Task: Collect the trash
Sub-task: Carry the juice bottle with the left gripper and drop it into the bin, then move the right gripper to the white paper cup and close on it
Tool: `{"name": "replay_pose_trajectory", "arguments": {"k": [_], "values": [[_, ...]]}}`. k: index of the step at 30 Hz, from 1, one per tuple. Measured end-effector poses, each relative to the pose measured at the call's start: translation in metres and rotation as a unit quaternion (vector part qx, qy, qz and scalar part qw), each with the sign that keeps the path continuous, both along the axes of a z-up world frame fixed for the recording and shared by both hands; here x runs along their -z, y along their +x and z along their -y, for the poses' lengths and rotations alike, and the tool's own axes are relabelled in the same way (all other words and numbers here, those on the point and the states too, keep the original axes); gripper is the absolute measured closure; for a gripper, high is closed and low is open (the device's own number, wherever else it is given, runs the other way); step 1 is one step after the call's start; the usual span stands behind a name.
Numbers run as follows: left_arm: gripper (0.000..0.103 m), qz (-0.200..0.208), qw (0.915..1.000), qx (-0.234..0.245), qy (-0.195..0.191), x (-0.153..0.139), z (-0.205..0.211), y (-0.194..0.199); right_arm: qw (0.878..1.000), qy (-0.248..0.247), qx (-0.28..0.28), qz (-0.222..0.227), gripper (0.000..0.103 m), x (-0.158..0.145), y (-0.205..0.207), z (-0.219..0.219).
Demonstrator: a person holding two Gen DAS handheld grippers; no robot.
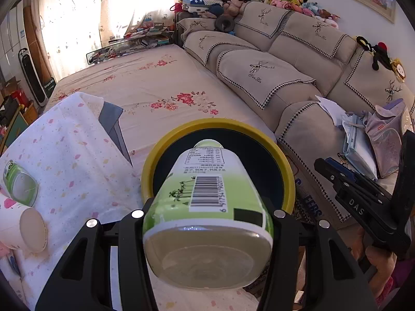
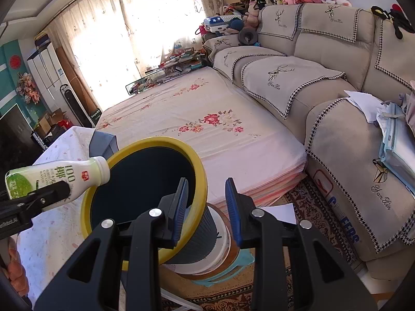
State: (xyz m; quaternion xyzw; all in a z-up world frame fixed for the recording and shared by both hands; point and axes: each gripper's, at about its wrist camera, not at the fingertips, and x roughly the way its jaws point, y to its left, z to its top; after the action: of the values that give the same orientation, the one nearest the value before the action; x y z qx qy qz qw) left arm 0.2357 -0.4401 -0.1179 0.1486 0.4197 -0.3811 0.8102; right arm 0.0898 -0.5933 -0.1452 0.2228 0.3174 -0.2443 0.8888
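I found the yellow-rimmed trash bin (image 2: 145, 197) at lower centre, its dark interior showing no contents. My left gripper (image 1: 207, 223) clamped a green-and-white drink bottle (image 1: 207, 207), label reading "100" with a barcode; its long axis pointed neck-first at the bin mouth. My right gripper (image 2: 207, 210) stood open beside the rim, holding nothing.

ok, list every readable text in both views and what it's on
"100": bottle held in the left tongs.
"DAS": arm of the right tongs.
"Yan Xin": sofa cover.
"FERS": partly hidden print on the sofa base.
Barcode digits and nutrition table on the bottle: too small to read.
Fan base label: blurred.
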Motion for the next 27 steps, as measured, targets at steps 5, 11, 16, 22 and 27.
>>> {"name": "replay_pose_trajectory", "arguments": {"k": [5,11,16,22,27], "values": [[0.037,0.022,0.9997,-0.012,0.002,0.007,0.014,0.008,1.0,0.007,0.004,-0.007,0.075,0.005,0.0,0.003],[0.035,0.043,0.9984,-0.026,-0.026,-0.014,-0.014,-0.003,1.0,0.008,-0.004,-0.006,0.075,0.005,0.002,-0.004],[0.02,0.062,0.9944,-0.059,-0.062,-0.041,-0.072,-0.015,1.0,0.007,-0.022,-0.01,0.075,0.005,0.011,-0.018],[0.015,0.084,0.9853,-0.12,-0.088,-0.061,-0.168,-0.024,0.998,0.002,-0.058,-0.012,0.075,0.0,0.03,-0.047],[0.014,0.122,0.9683,-0.198,-0.091,-0.071,-0.262,-0.023,0.994,0.001,-0.11,-0.008,0.075,-0.012,0.052,-0.083]]}}
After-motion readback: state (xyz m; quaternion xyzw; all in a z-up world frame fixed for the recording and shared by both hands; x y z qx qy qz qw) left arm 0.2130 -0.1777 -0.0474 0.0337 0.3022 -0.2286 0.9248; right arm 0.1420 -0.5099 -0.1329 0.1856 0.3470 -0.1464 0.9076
